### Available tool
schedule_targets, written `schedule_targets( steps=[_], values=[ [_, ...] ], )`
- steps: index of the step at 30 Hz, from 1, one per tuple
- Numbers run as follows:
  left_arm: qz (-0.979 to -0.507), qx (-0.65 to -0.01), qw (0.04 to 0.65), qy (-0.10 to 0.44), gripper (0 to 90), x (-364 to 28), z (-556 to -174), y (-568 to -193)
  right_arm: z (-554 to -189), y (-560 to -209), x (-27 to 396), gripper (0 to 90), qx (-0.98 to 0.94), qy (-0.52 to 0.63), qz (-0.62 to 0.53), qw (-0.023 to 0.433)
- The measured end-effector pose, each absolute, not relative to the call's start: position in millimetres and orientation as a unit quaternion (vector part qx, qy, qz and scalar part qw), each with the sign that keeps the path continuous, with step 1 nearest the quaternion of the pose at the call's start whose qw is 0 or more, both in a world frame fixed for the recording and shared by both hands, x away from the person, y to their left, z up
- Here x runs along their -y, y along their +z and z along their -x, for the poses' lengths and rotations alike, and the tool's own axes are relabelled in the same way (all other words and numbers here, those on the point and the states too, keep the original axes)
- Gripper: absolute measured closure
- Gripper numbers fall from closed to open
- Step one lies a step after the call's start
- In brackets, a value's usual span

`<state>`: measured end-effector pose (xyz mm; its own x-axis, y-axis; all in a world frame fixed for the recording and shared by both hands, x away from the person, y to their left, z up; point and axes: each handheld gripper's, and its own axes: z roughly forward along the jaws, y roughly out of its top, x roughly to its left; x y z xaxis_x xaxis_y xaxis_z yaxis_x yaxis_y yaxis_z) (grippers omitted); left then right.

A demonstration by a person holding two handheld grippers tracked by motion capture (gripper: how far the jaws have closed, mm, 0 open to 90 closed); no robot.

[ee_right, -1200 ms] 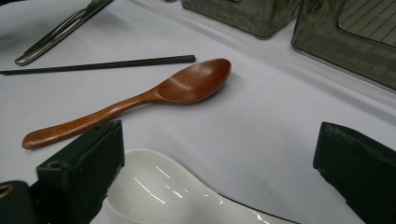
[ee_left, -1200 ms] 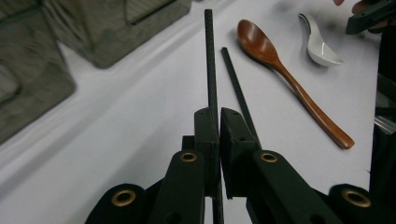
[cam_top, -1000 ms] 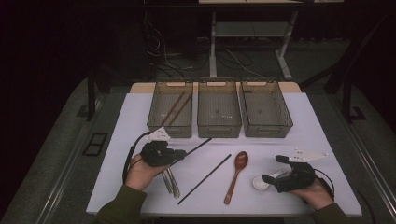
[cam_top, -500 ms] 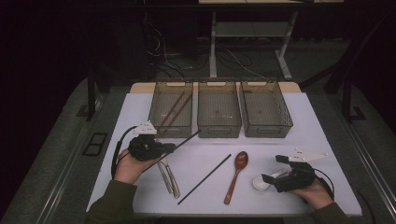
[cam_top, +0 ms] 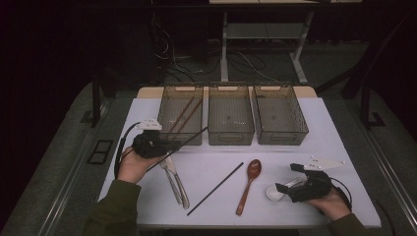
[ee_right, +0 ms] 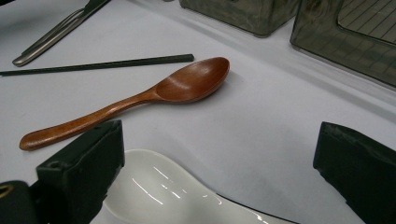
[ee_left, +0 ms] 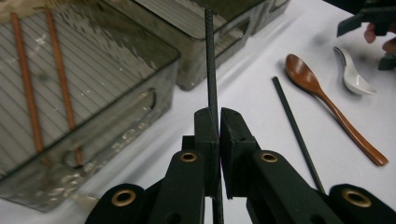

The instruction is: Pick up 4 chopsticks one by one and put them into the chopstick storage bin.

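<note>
Room: dark, cables apparently | white table (cam_top: pixel 305 142): 3 bins | left gripper (ee_left: pixel 217 122) clamps black chopstick (ee_left: pixel 210 65) | right gripper (ee_right: pixel 219 172) agape

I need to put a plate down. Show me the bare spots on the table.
Bare: the white strip between the bins and the wooden spoon, and the right corner beside the right bin. Crowded: around the metal cutlery and black chopstick.

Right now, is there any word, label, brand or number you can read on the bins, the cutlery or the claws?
None: no readable text anywhere.
The three bins carry pale handle slots, no labels.
The wooden spoon, white spoon and black chopstick in the left claw are unmarked.
The right claw shows no print.
</note>
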<state>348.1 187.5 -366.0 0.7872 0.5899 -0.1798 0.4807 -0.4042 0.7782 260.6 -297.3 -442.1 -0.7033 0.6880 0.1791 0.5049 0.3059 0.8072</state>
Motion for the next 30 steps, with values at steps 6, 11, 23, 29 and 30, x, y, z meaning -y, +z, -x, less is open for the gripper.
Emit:
schedule_targets(
  steps=[6,11,23,29,30],
  values=[
    [-0.831,-0.334,0.438,0.076,85.4,-192,-362,-362,-261,-442,297,1.8,-0.802,0.456,-0.372,0.100],
    [-0.828,-0.344,0.435,0.083,85.4,-193,-374,-359,-261,-442,297,1.8,-0.802,0.456,-0.372,0.101],
    [-0.824,-0.366,0.419,0.105,85.4,-187,-411,-352,-261,-442,298,1.8,-0.801,0.457,-0.373,0.100],
    [-0.823,-0.378,0.409,0.112,85.4,-181,-429,-350,-261,-442,298,1.8,-0.800,0.458,-0.373,0.100],
    [-0.822,-0.379,0.409,0.114,85.4,-179,-431,-350,-261,-442,298,1.8,-0.800,0.458,-0.373,0.100]
  ],
)
